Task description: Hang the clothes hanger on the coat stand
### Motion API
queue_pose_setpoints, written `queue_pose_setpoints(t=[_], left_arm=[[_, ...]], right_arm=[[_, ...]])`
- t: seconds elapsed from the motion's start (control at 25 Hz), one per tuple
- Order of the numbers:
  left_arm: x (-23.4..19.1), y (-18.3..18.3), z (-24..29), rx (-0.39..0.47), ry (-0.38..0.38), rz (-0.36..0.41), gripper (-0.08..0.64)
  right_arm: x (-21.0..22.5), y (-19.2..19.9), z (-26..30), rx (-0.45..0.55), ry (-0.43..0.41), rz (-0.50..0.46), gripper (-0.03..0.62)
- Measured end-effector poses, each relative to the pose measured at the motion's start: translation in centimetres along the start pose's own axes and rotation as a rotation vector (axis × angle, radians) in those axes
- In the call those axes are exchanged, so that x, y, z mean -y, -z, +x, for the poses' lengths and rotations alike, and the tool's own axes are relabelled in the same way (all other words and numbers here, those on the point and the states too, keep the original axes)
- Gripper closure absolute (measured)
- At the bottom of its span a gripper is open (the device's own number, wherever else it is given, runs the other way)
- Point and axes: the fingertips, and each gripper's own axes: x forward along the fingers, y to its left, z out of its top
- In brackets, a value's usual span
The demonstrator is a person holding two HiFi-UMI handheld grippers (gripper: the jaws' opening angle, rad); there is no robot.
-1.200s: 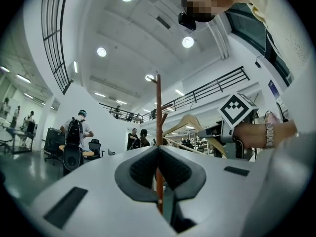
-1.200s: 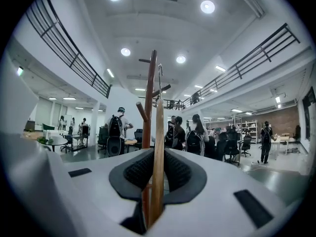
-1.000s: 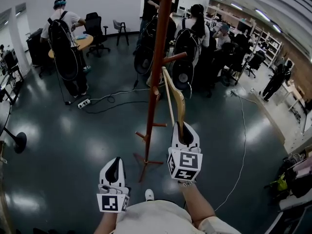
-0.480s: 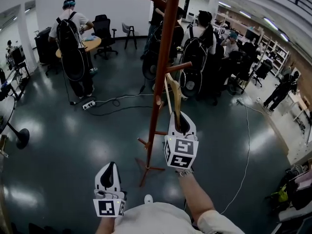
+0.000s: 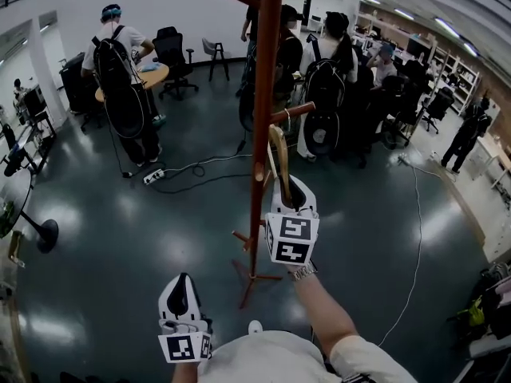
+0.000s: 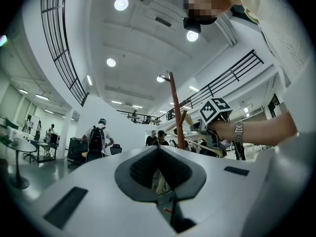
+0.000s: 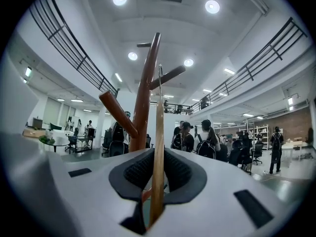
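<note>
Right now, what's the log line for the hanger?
right gripper: shut on hanger | hanger: upright beside coat stand | left gripper: shut, empty

The tall reddish-brown wooden coat stand [image 5: 264, 118] is darker than the pale tan wooden clothes hanger [image 5: 277, 152]. Both tools, the white plastic right tool [image 5: 291, 187] and the white plastic left tool [image 5: 180, 284], have black pads [image 7: 131, 174] and carry cubes [image 5: 289, 240] patterned with black-and-white squares. The glossy floor [image 5: 120, 238] is dark grey-green.

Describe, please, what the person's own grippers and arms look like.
The left gripper and right gripper are white shells with dark ribbed pads, each carrying a cube of black-and-white square markers. The right arm wears a wristwatch and a short pale sleeve.
</note>
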Motion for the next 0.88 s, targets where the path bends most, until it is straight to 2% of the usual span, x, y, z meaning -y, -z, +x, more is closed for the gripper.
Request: queue_pose_setpoints(t=[0.16,0.6,0.88], left_arm=[[-0.1,-0.3,0.6,0.003,-0.027,-0.006,0.548],[-1.4,2.0,-0.7,-0.035,-0.106,-0.013,0.548],[-0.9,2.1,-0.5,-0.036,-0.097,-0.014,0.548]], right_arm=[[0.1,-0.5,1.3,-0.006,-0.015,0.007,0.523],[-0.5,0.8,3.0,-0.018,-0.038,0.010,0.523],[-0.4,0.9,3.2,-0.022,-0.018,-0.011,0.523]])
